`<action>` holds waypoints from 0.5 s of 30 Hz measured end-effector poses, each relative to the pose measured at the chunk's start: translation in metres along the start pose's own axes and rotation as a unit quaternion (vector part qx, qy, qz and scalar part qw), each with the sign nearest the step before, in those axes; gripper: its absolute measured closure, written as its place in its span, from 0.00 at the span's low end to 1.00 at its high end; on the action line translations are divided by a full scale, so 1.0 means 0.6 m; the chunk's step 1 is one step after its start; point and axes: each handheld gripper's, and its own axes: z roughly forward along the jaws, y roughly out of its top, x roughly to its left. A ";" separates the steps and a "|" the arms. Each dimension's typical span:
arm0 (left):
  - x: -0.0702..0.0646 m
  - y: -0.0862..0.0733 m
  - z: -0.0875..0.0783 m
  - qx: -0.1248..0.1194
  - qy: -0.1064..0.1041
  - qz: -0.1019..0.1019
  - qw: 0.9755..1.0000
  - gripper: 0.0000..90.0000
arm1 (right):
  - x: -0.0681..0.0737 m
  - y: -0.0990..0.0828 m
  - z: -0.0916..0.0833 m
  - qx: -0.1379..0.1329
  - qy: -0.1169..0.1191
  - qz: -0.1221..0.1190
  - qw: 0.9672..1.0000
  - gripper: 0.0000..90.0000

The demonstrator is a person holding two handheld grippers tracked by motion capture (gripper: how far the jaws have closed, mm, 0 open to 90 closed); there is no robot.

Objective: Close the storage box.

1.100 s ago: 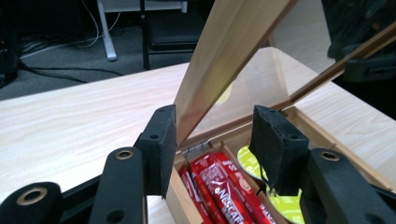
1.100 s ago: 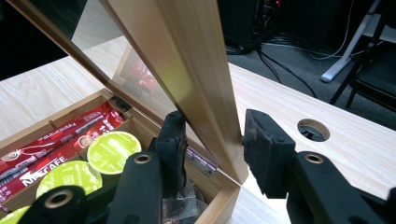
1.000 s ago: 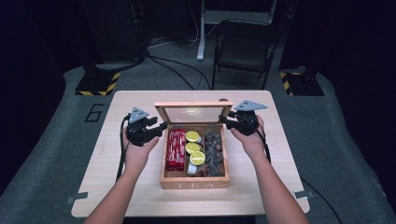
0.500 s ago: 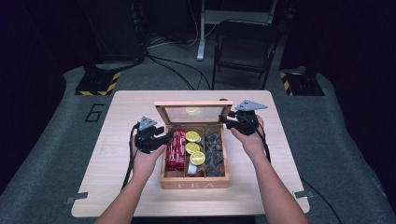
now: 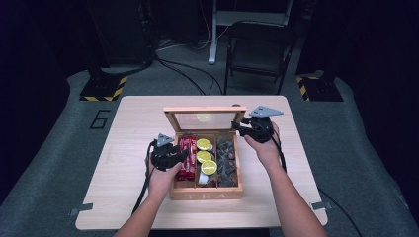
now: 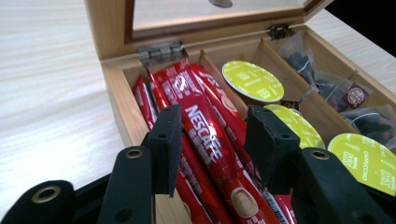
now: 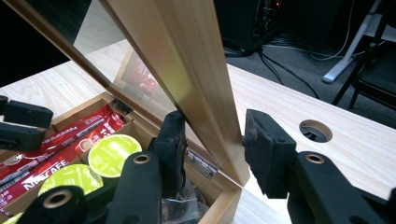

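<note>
The left hand-held gripper (image 5: 184, 157) hangs over the left compartment of the wooden tea box (image 5: 206, 190), which stands in the middle of the counter (image 5: 128, 123); the person's left forearm comes up from the near edge, wrist bent inward so the jaws point across toward the box. Its jaws have just been closing and stand at a middling gap, with a red Nescafe stick (image 6: 210, 144) running between them in the left gripper view; the pads do not visibly press on it, so the stick lies between the jaws rather than gripped. The other red sticks (image 5: 187, 157) lie packed beneath and just beside that gripper, filling the compartment lengthwise. Beyond its right jaw sit the yellow-green capsules (image 6: 252, 80) in the middle compartment, and farther off the clear tea sachets (image 6: 345, 93) in the far one. The right hand-held gripper (image 5: 237, 128) is held higher, at the box's far right corner, the right forearm stretched along the box's right side with the hand cupped around the tool. In the right gripper view its jaws straddle the side rail of the raised glass-paned lid (image 7: 187, 70), one pad inside by the hinge (image 7: 201, 162), one outside; the inner pad lies against the frame, while a sliver of gap shows at the outer pad, so whether it truly clamps cannot be told. The lid stands tilted back, just ahead of that gripper.
</note>
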 end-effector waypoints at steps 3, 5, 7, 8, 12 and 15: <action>-0.007 -0.005 0.005 0.007 0.001 0.008 1.000 0.63 | 0.000 0.000 0.000 -0.001 -0.001 0.001 1.000 0.65; -0.011 -0.007 0.008 0.021 0.005 0.026 0.999 0.63 | 0.000 0.000 0.000 -0.001 -0.001 0.000 1.000 0.65; -0.013 -0.009 0.010 0.020 0.010 0.035 0.999 0.63 | 0.000 0.000 0.000 0.000 0.000 0.001 1.000 0.65; -0.013 -0.008 0.011 0.021 0.008 0.033 0.999 0.63 | 0.000 0.000 0.000 0.000 0.001 0.000 1.000 0.65; -0.011 -0.009 0.013 0.023 0.015 0.031 0.999 0.68 | -0.003 0.000 0.002 -0.004 0.002 -0.001 1.000 0.65; -0.013 -0.010 0.013 0.024 0.020 0.032 0.999 0.73 | -0.004 0.000 0.002 -0.005 0.004 0.000 1.000 0.65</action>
